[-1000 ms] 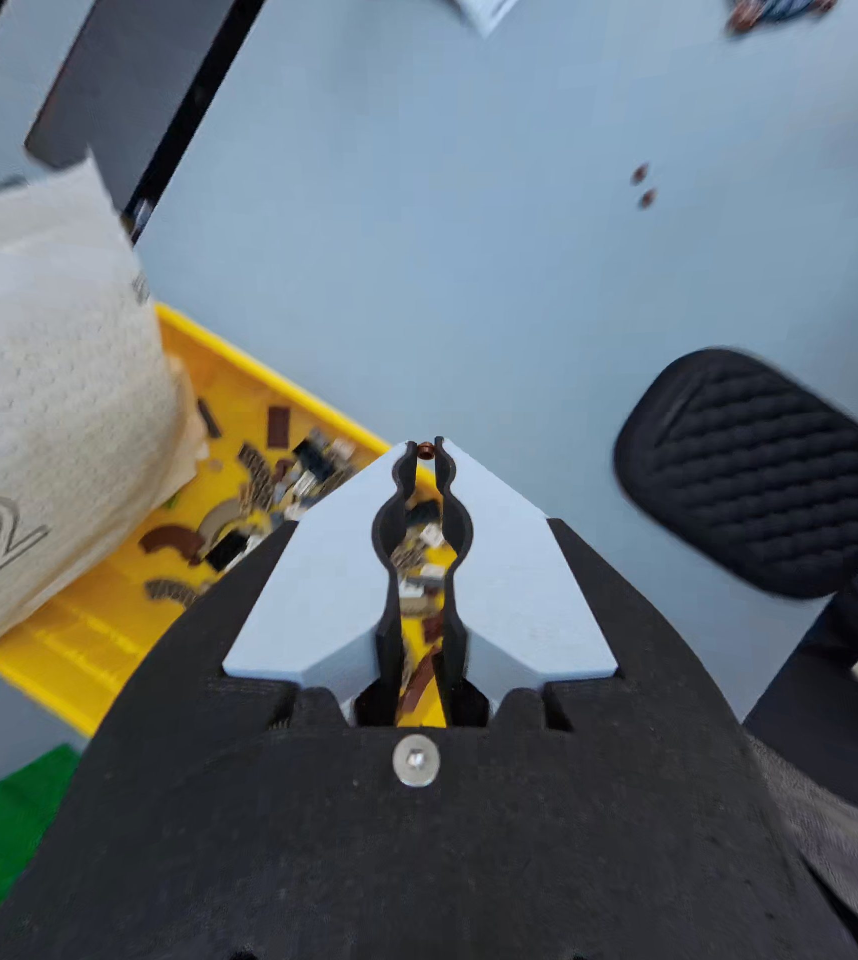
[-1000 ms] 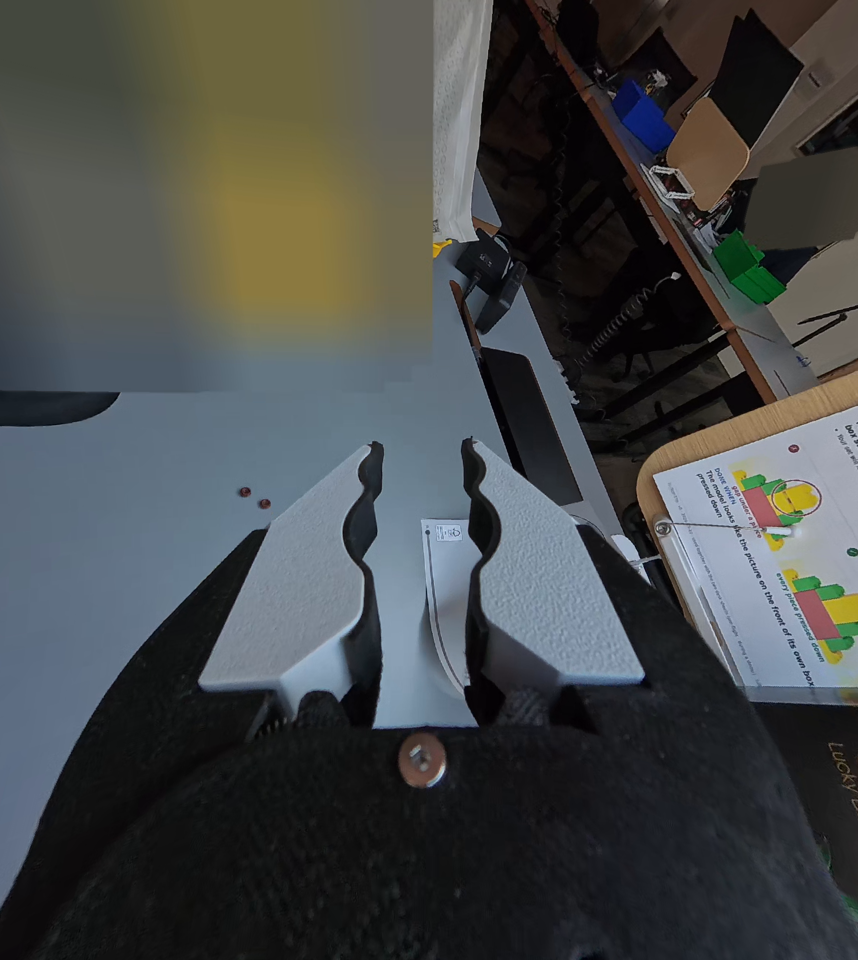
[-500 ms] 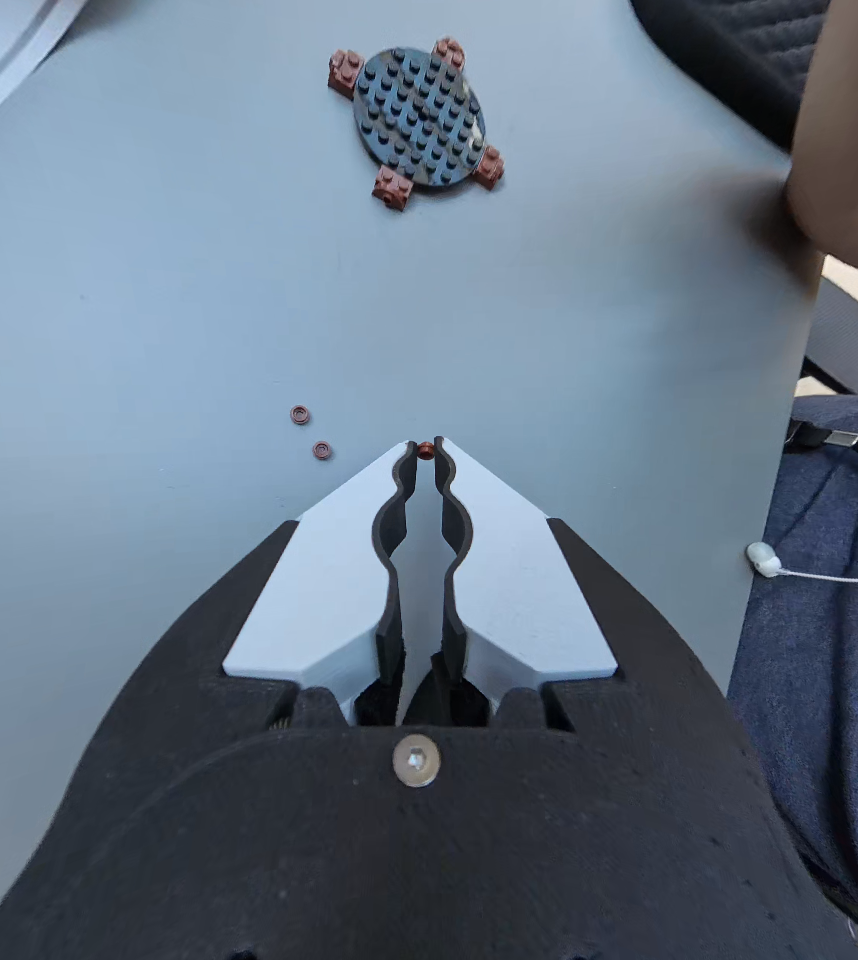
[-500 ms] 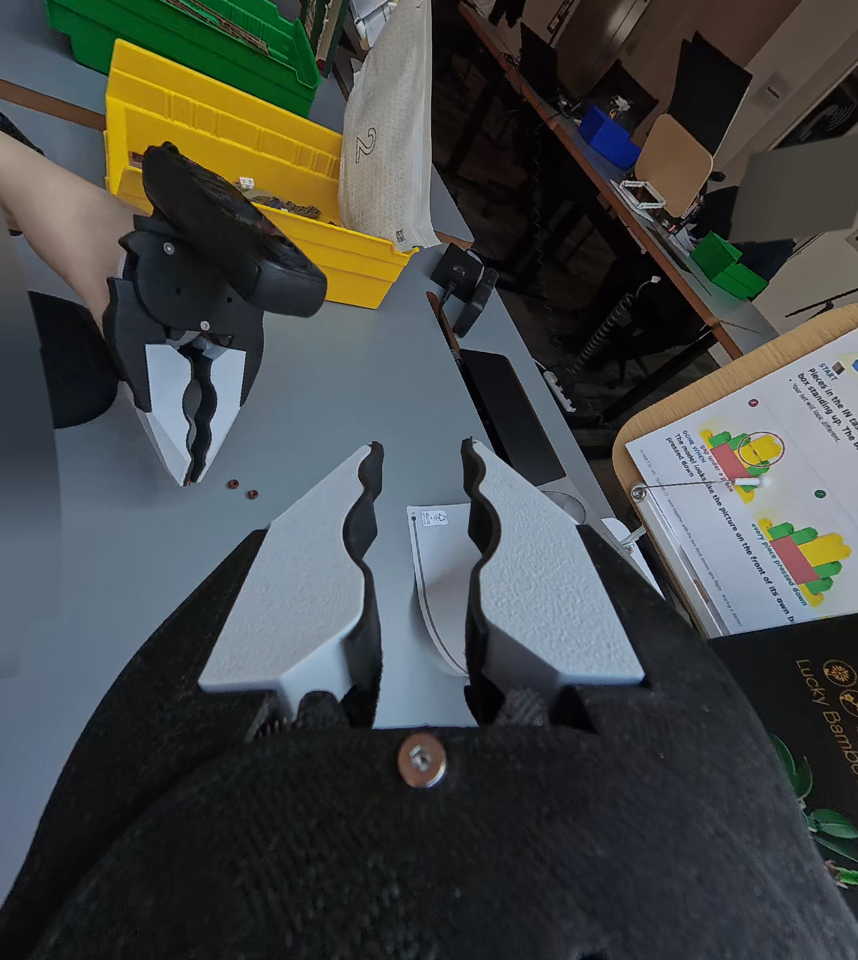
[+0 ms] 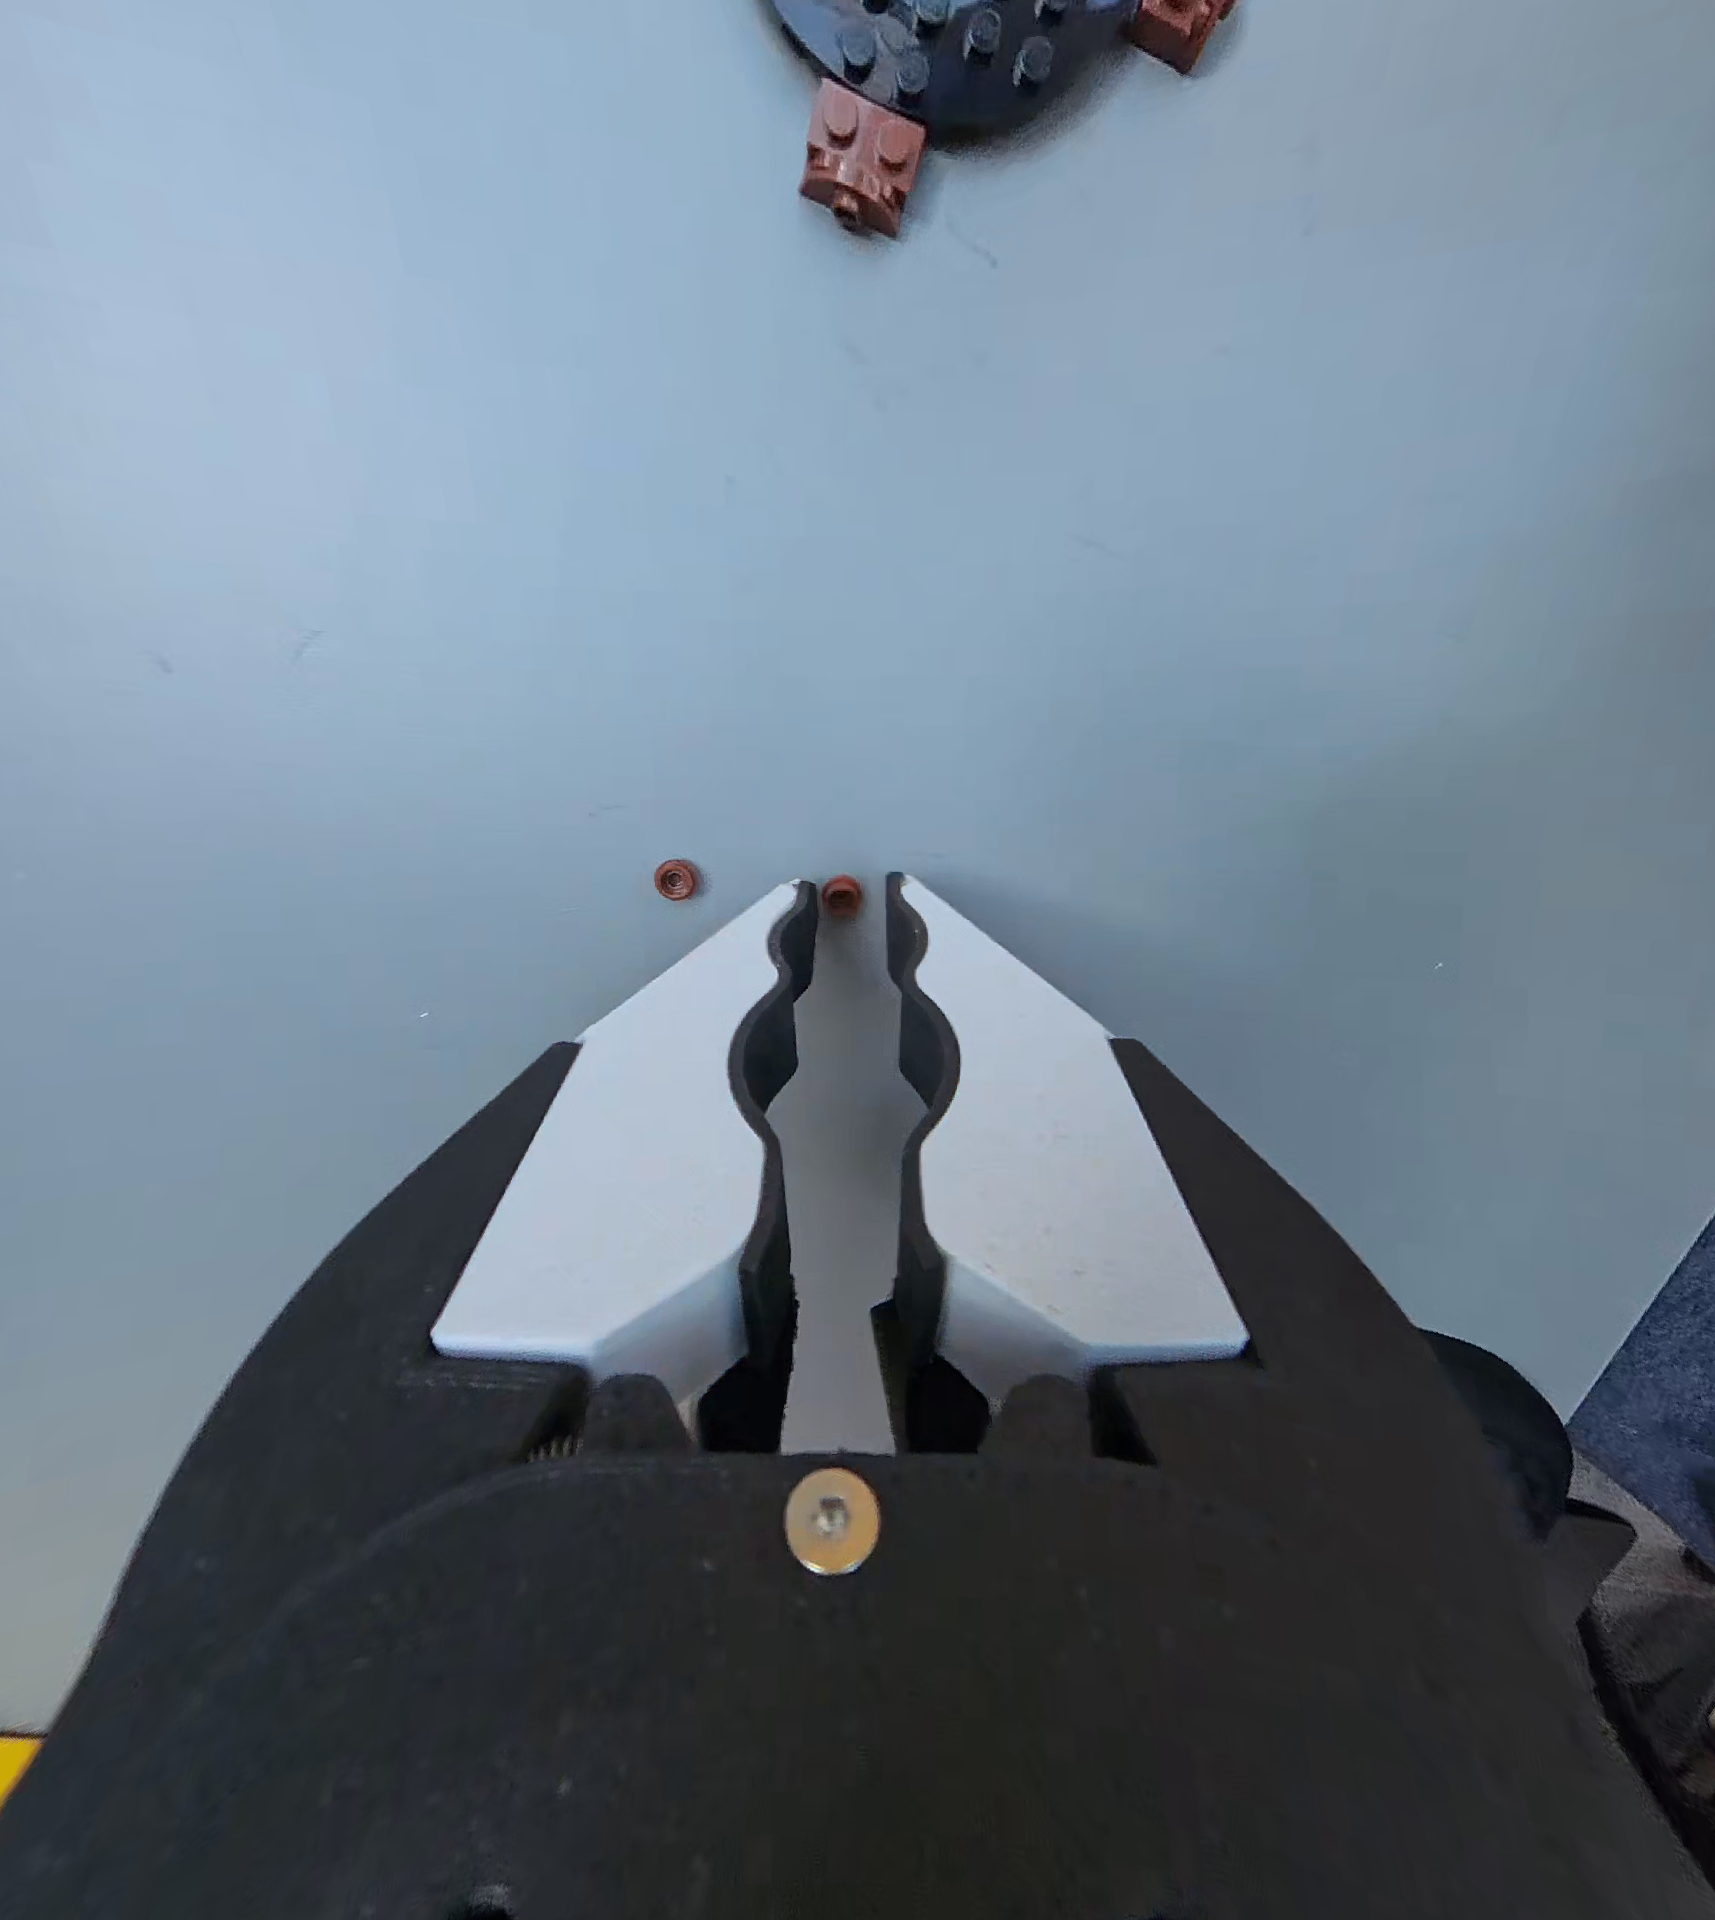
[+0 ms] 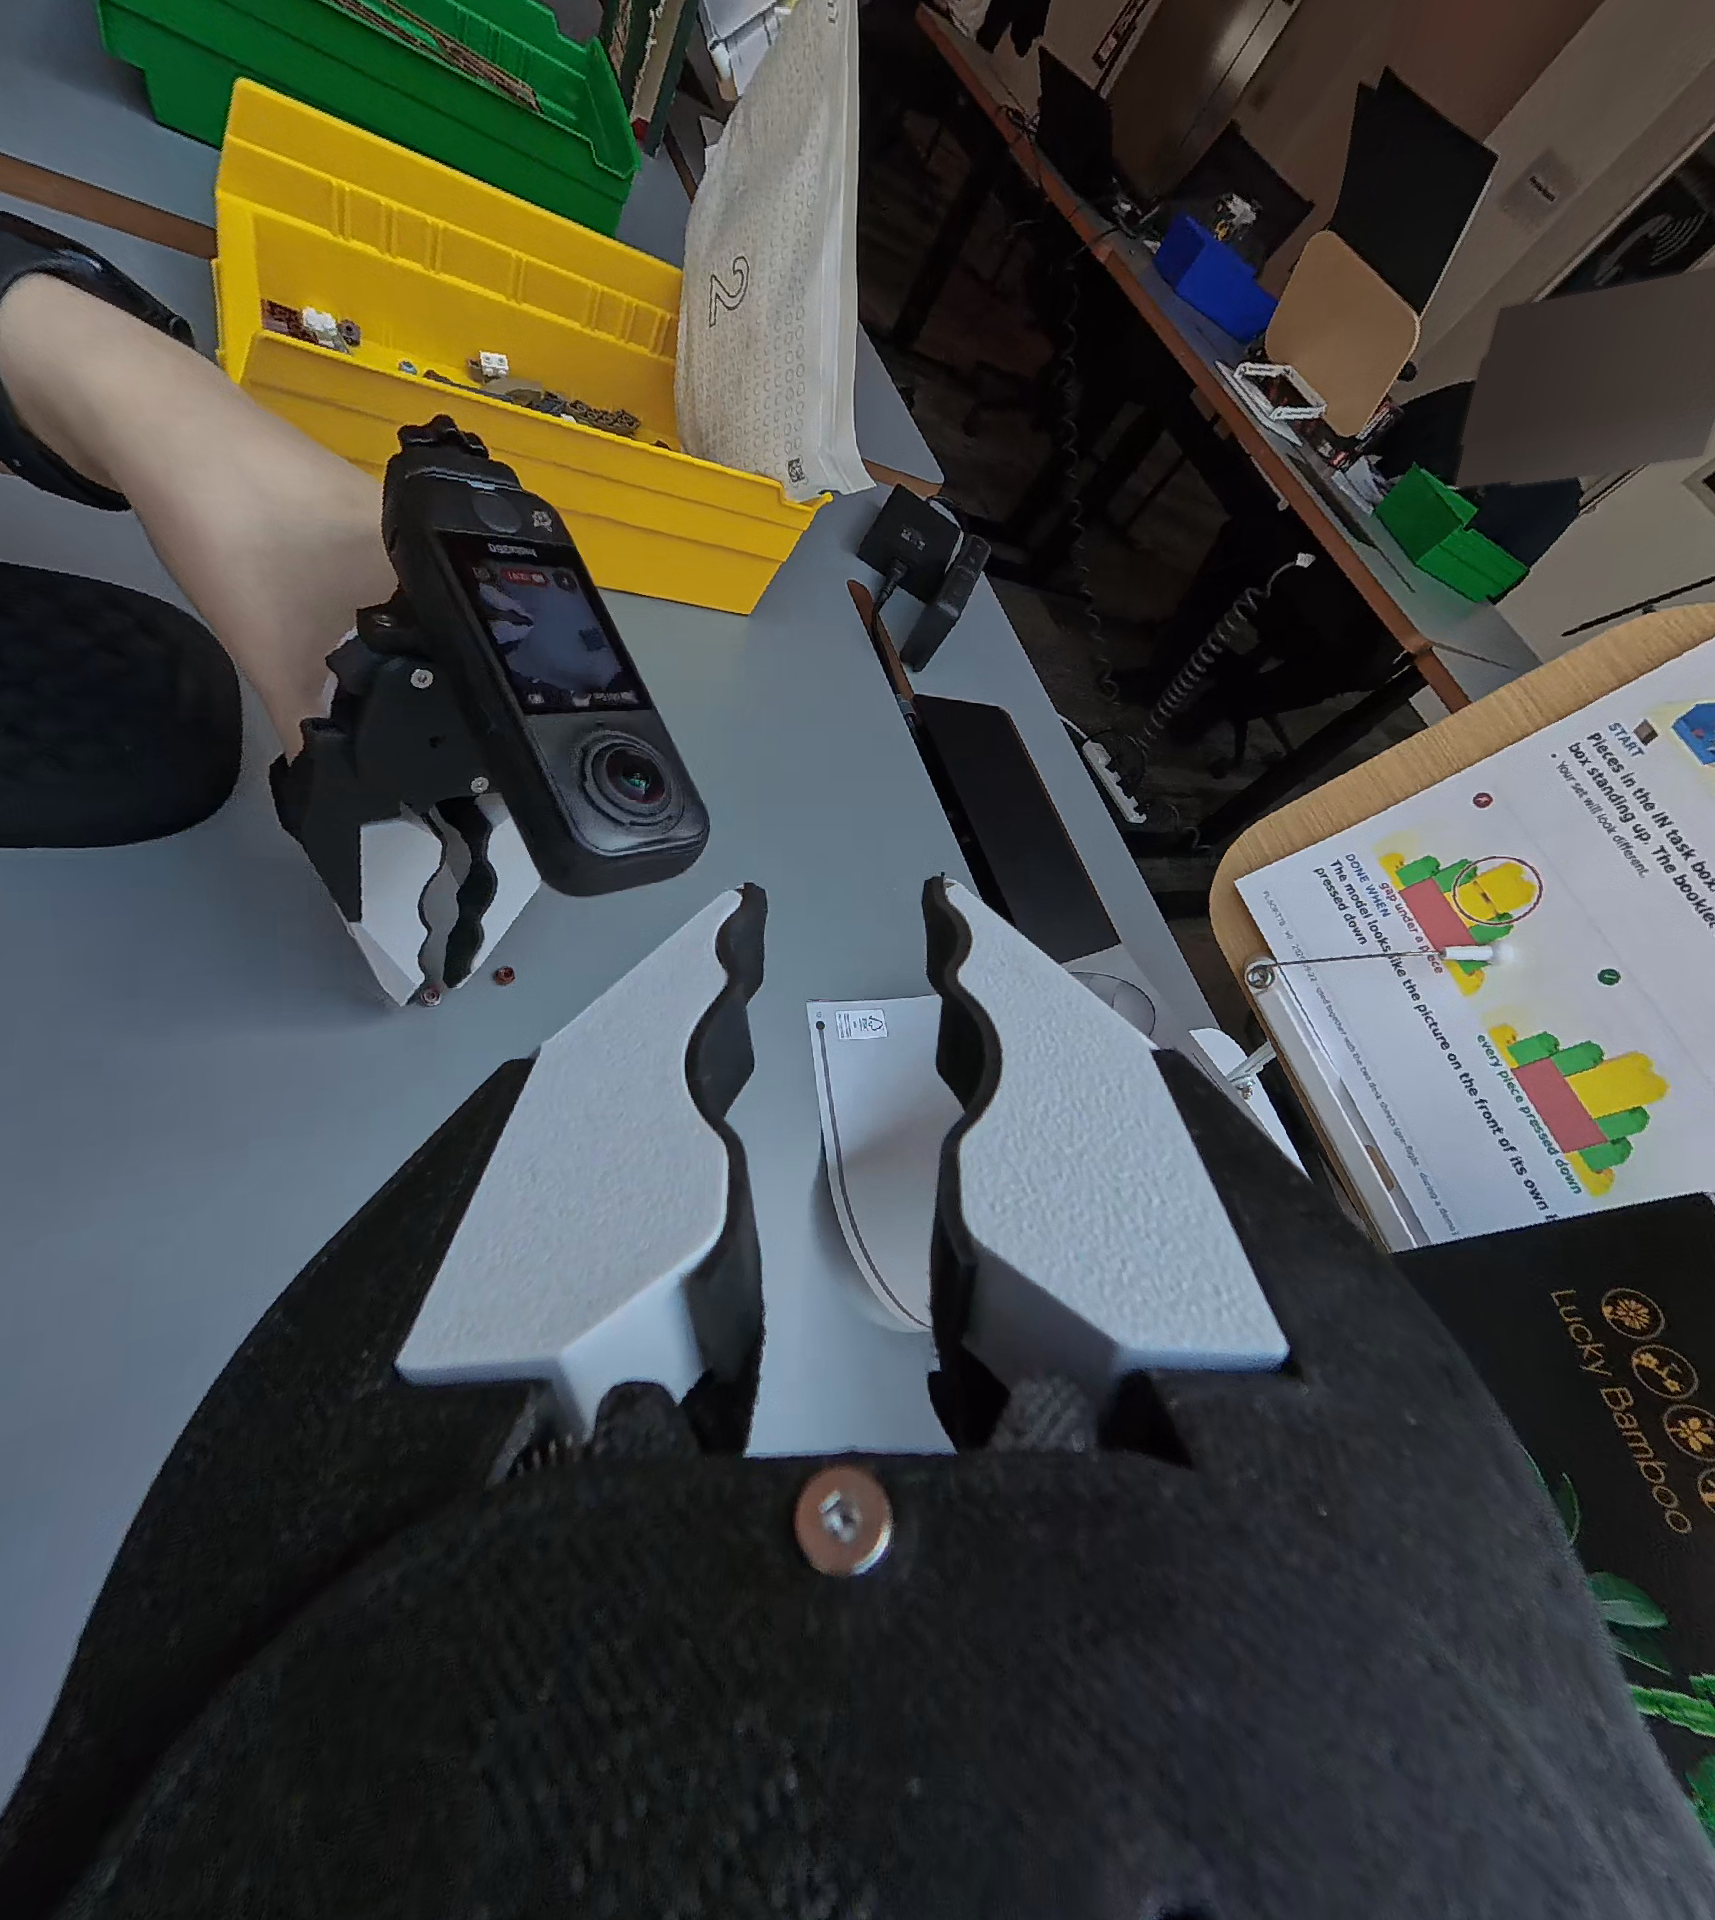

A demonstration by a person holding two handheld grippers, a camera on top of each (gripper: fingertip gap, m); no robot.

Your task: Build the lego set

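My left gripper is low over the grey table, jaws slightly apart. A small brown round stud lies between its tips, nearer the left one, and the gap is wider than the stud. A second brown stud lies just to the left. A dark round studded plate with brown bricks on its edge sits farther ahead. In the right wrist view the left gripper touches down by both studs. My right gripper is open and empty above the table.
A yellow bin of loose pieces, a green bin and a white paper bag stand at the back. A white paper lies under my right gripper. An instruction sheet and black box are right; a black cushion left. The left gripper's tips are roughly 25 cm from the right gripper's. My left tips are roughly 12 cm from the dark round studded plate.
My left gripper carried the brown stud from over the yellow bin to the table, came down beside the loose studs, and its jaws have parted from the stud. The right gripper stayed open.
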